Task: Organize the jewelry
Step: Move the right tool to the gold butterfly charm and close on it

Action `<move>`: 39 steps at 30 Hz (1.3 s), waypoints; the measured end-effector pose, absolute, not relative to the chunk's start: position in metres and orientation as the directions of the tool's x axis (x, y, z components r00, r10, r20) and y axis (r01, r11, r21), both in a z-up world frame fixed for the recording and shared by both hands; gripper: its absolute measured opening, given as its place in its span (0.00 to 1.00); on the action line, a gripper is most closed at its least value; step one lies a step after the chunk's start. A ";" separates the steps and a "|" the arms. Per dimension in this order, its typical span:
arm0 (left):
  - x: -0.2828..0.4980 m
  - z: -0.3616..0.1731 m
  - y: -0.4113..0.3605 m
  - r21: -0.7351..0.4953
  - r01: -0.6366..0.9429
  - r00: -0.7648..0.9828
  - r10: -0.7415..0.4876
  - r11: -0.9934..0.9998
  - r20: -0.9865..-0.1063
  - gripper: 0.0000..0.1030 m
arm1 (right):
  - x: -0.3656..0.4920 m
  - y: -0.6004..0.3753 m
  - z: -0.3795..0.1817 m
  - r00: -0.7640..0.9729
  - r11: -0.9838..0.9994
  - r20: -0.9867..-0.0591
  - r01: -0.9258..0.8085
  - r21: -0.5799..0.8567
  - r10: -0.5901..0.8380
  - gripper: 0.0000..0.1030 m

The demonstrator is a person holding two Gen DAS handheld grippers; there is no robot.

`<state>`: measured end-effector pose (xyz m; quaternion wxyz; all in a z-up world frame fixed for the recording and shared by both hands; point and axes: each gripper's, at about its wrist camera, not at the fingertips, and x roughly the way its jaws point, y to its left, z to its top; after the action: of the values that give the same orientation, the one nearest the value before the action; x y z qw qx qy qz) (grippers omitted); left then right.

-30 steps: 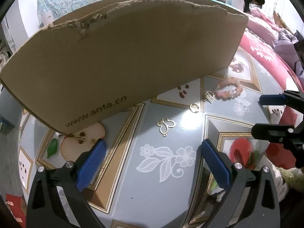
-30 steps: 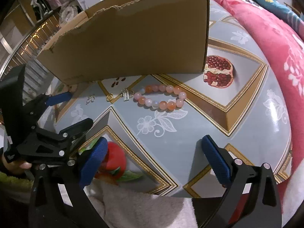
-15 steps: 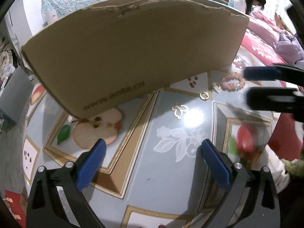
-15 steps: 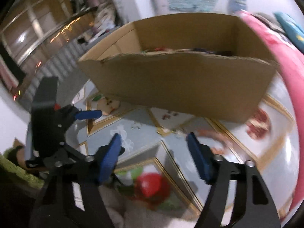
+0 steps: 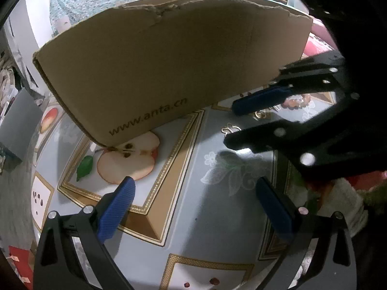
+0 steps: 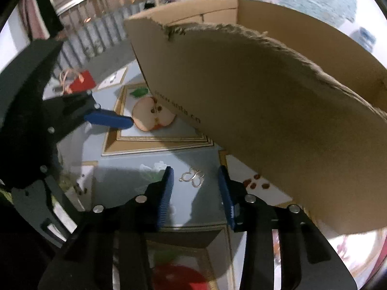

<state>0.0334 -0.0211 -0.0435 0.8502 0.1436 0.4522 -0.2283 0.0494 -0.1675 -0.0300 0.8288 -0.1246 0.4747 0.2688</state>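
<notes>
Right gripper (image 6: 194,188), tilted downward, jaws just narrowed yet apart, straddling butterfly charm (image 6: 192,178) untouched; left gripper (image 5: 193,207) spread; only left view shows bead bracelet (image 5: 298,102)

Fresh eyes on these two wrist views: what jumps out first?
The cardboard box with its torn top edge fills the upper half of both views, standing on the fruit-patterned tablecloth. Right in front of it, the right hand-held gripper, whose jaws have just been closing, brackets a small gold butterfly pendant without touching it. The left hand-held gripper hangs open over bare cloth.
</notes>
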 end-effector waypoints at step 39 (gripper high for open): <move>0.029 -0.043 -0.019 0.037 0.530 0.488 -0.269 0.847 -0.830 0.95 | 0.057 -0.151 -0.017 0.349 0.795 -0.894 -0.607 0.013 0.281 0.17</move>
<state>0.0294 -0.0190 -0.0432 0.8502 0.1457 0.4479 -0.2352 0.0570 -0.1508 -0.0167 0.8050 -0.1629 0.4993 0.2759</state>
